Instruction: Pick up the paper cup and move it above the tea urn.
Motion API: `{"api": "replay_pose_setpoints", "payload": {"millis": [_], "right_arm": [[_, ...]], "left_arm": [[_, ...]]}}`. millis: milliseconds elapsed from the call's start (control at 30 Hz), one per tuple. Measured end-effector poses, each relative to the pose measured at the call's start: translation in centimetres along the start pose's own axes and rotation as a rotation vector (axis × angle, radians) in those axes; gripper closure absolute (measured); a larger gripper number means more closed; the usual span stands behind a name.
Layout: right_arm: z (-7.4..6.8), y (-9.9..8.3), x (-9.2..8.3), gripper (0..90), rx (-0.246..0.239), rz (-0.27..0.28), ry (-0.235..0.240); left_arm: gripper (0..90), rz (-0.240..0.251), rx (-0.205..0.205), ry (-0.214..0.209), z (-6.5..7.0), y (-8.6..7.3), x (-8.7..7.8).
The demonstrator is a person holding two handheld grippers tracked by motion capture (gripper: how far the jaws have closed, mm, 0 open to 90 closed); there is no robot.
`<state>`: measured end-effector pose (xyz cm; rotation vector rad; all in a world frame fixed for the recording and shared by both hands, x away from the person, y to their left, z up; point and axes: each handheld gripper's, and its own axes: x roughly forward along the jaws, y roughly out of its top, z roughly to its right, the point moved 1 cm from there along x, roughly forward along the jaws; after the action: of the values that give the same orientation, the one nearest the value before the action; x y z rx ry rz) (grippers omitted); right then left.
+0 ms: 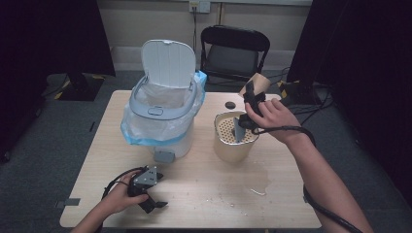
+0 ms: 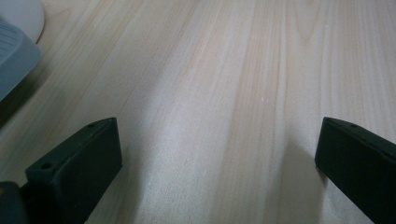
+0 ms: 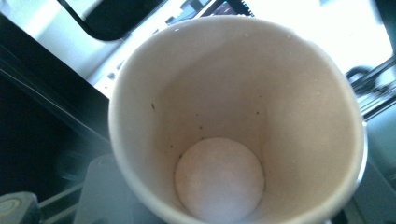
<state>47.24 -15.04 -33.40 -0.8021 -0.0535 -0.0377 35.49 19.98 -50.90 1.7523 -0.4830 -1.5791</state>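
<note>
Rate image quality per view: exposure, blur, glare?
High view: dim and soft, dark at both sides, table evenly lit, wet patch faintly shiny. Left gripper view: wood grain sharp farther off, the near jaws of the left gripper soft, with shadows beside them. Right gripper view: paper cup interior readable, background above its rim blown out white, edges slightly smeared.

Paper cup (image 3: 233, 121) hides right tongs' jaws; cup btm edge cut off.

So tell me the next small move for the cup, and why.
Probably carry the paper cup left to the open bin and drop it in: the right gripper holds it tipped over the strainer pot, and its inside looks emptied.
</note>
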Motion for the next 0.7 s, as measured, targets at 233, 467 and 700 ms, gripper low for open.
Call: {"api": "replay_pose_setpoints", "payload": {"millis": [233,467,700], "right_arm": [[0.8,-1.0,0.8,38.9,0.428,0.056,0.209],[0.7,-2.2,1.6,38.6,0.742,0.13,0.386],[0.6,-2.6,2.3,38.3,0.993,0.211,0.521]], "left_arm": [[0.0,0.003,-0.005,-0.006,0.0,0.0,0.0],[0.0,0.004,-0.006,-0.007,0.0,0.0,0.0],[0.0,0.003,-0.001,-0.003,0.0,0.0,0.0]]}}
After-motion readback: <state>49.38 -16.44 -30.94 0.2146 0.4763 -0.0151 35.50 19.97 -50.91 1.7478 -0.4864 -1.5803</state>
